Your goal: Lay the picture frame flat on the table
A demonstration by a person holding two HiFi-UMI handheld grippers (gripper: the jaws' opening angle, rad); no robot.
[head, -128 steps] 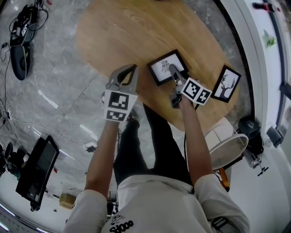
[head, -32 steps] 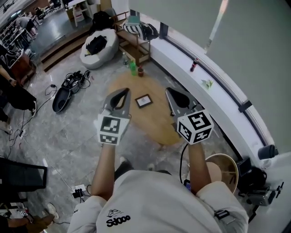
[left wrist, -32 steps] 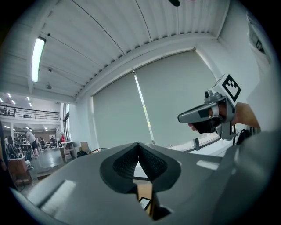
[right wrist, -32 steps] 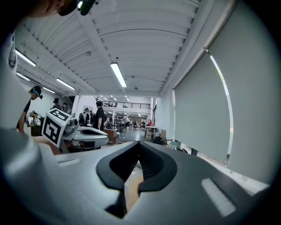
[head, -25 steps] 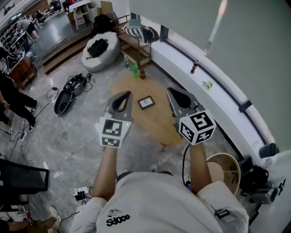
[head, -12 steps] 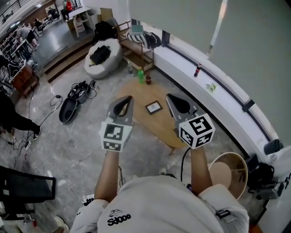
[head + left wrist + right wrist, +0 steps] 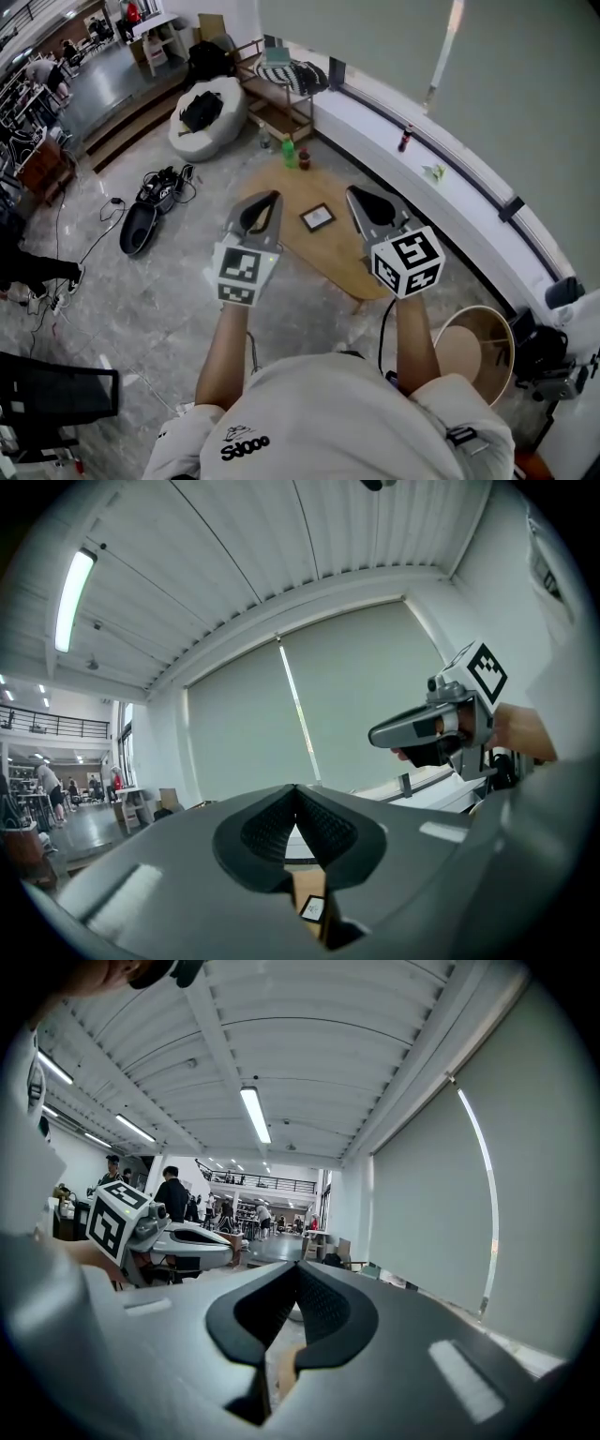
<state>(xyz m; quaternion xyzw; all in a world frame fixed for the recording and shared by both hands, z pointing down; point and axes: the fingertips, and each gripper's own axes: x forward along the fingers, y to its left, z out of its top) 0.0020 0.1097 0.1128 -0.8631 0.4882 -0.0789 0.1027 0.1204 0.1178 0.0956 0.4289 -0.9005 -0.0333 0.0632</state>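
Head view: the picture frame [image 7: 318,217], small from here, seems to lie flat mid-way along the oval wooden table [image 7: 309,255]. The task looks done. Left gripper [image 7: 265,200] and right gripper [image 7: 358,195] are raised above the table, both clenched on nothing.

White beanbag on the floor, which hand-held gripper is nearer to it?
Left. The left hand-held gripper is on the side facing the beanbag; the right hand-held gripper is farther across.

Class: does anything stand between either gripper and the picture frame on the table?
Nothing visible does. The picture frame lies on the table in open space, below the left gripper and right gripper, both shut and empty. The bottles stand apart at the table's far end.
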